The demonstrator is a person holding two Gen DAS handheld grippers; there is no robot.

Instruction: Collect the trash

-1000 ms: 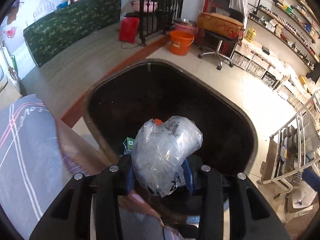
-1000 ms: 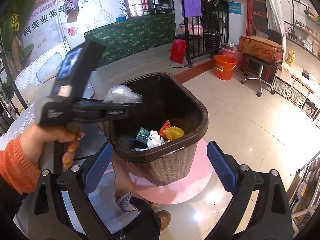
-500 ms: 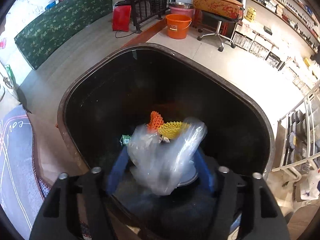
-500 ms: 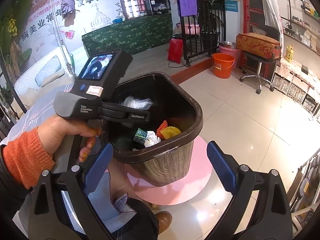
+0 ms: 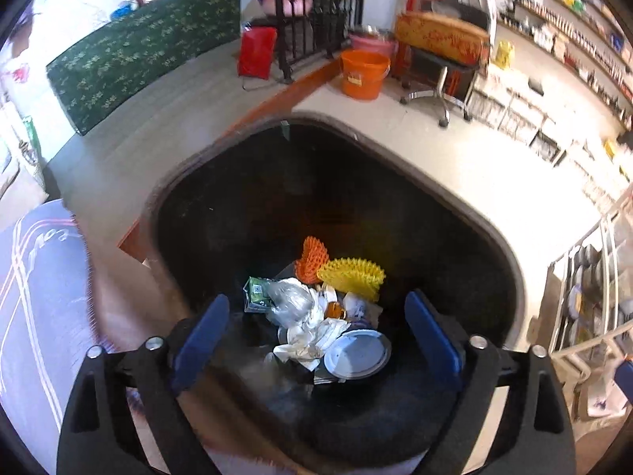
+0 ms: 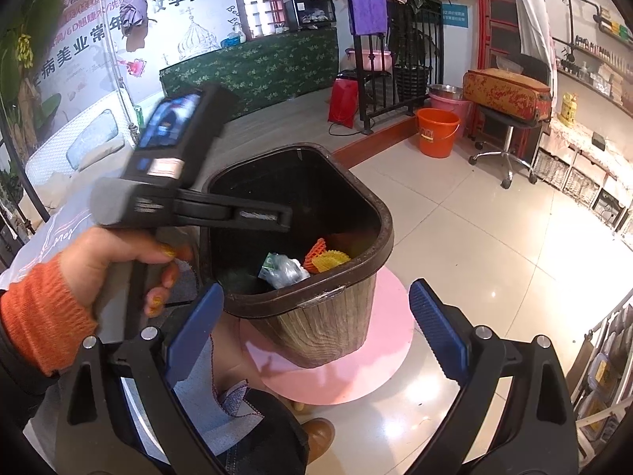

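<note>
tiled floor [image 6: 467, 237], pale and glossy. on it a round pink mat [image 6: 336, 368], and on the mat a trash bin [image 6: 328, 324] with wood-grain sides and a dark brown rim, upright.

inside the bin, a heap of trash at the bottom: crumpled clear plastic bag [image 5: 290, 301] lies on top toward the left side, touching a green wrapper [image 5: 255, 291]; white paper scraps [image 5: 316, 336] below it; round white lid [image 5: 356, 352]; orange foam net [image 5: 310, 259] and yellow foam net [image 5: 352, 277] side by side at the far edge.

left gripper [image 5: 316, 332] hangs over the bin mouth, pointing steeply down, jaws opening, wide apart, nothing between the blue pads. a hand [image 6: 114, 261] in an orange sleeve grips its handle.

right gripper [image 6: 312, 316] sits back from the bin, spread wide, empty.
</note>
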